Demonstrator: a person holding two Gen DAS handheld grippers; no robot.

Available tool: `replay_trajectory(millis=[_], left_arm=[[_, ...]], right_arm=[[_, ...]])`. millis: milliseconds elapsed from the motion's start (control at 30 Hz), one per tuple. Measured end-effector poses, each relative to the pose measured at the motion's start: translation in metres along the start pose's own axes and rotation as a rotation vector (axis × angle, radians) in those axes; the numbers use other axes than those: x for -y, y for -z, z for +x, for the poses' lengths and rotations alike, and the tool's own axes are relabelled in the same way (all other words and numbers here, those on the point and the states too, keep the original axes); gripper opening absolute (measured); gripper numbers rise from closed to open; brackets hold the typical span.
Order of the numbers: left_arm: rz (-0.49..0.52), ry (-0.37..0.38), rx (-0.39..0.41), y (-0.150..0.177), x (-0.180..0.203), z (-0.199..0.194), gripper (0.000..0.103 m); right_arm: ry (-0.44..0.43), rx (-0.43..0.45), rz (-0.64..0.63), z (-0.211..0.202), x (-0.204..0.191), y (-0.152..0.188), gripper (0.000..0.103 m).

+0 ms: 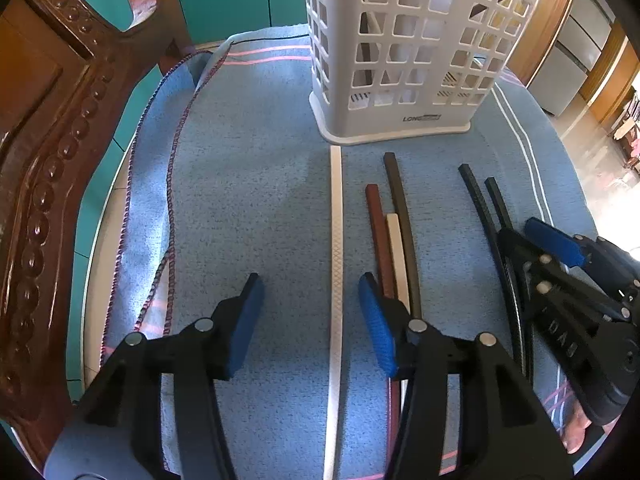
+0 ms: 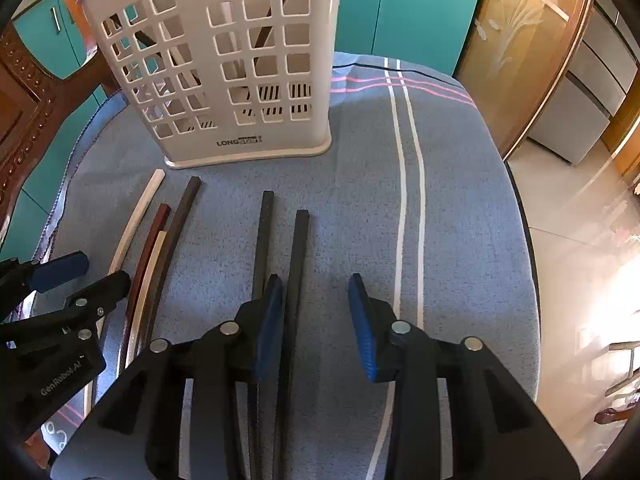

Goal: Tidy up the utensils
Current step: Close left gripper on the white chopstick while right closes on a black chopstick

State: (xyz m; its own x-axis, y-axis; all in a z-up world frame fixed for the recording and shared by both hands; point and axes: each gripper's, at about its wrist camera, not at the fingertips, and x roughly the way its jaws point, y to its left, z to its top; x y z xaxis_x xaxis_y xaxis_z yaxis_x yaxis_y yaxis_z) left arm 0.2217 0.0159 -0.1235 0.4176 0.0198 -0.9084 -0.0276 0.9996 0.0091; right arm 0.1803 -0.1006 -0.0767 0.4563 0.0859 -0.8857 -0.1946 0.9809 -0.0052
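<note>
- On the blue cloth [image 1: 248, 184] lie six chopsticks, all pointing toward the white basket [image 1: 400, 52], which stands upright at the far end.
- From the left wrist view, the left claw [image 1: 311, 316] points down at the cloth with its jaws spread.
- The white stick [image 1: 335, 264] lies between those jaws, clear of both blue pads [image 1: 248, 320]; it runs lengthwise through the gap, its far tip just short of the basket's base.
- Just right of the left claw's right pad lie three sticks close together: a red stick [image 1: 378, 240], a cream stick [image 1: 397, 248] and a brown stick [image 1: 402, 216]. Their near ends pass under that finger.
- From the right wrist view, the right claw [image 2: 316, 320] also has its jaws apart, more narrowly.
- One black stick [image 2: 298, 256] lies in the gap, close against the left pad; contact cannot be judged, and the right pad stands apart from it.
- A second black stick [image 2: 264, 240] lies just outside the left finger, passing beneath it.
- Inside the basket, a few dark and pale sticks show through the grid, leaning.
- A carved wooden chair [image 1: 48, 128] stands left of the cloth.
</note>
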Motion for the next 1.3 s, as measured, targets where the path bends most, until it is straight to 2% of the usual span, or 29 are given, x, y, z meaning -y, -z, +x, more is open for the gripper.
replay_trajectory(millis=[67,100,233,333,467,567,700,867,1200,1267,1300], left_arm=[[-0.001,-0.004,0.001,0.0,0.0,0.001,0.054],[-0.002,-0.005,0.001,0.0,0.0,0.001,0.054],[-0.001,-0.006,0.002,-0.001,0.0,0.002,0.055],[-0.002,-0.005,0.002,-0.001,-0.001,0.002,0.056],[-0.019,0.006,0.0,-0.004,-0.009,0.002,0.056],[-0.046,0.05,-0.014,-0.011,-0.02,0.006,0.057],[-0.053,0.061,-0.009,-0.017,-0.026,0.009,0.058],[-0.018,0.027,0.003,-0.02,-0.02,0.013,0.06],[0.004,-0.037,0.032,-0.026,-0.008,0.012,0.062],[0.002,-0.019,0.029,-0.026,-0.006,0.011,0.056],[0.002,-0.008,0.028,-0.024,0.002,0.006,0.05]], right_arm=[[-0.022,0.005,0.008,-0.001,0.002,0.0,0.011],[-0.03,0.004,0.022,-0.001,0.004,-0.001,0.009],[-0.056,0.0,0.122,-0.001,0.024,-0.003,0.008],[-0.05,-0.001,0.14,0.001,0.033,-0.005,0.008],[-0.051,-0.007,0.12,0.001,0.033,-0.005,0.013],[-0.06,-0.013,0.126,0.0,0.033,-0.007,0.016],[-0.066,-0.006,0.142,-0.003,0.035,-0.009,0.029],[-0.059,-0.018,0.125,-0.002,0.036,-0.01,0.031],[0.009,-0.024,0.029,0.013,0.025,-0.014,0.035],[0.011,-0.022,0.027,0.014,0.024,-0.014,0.035],[0.009,-0.021,0.028,0.013,0.024,-0.013,0.035]])
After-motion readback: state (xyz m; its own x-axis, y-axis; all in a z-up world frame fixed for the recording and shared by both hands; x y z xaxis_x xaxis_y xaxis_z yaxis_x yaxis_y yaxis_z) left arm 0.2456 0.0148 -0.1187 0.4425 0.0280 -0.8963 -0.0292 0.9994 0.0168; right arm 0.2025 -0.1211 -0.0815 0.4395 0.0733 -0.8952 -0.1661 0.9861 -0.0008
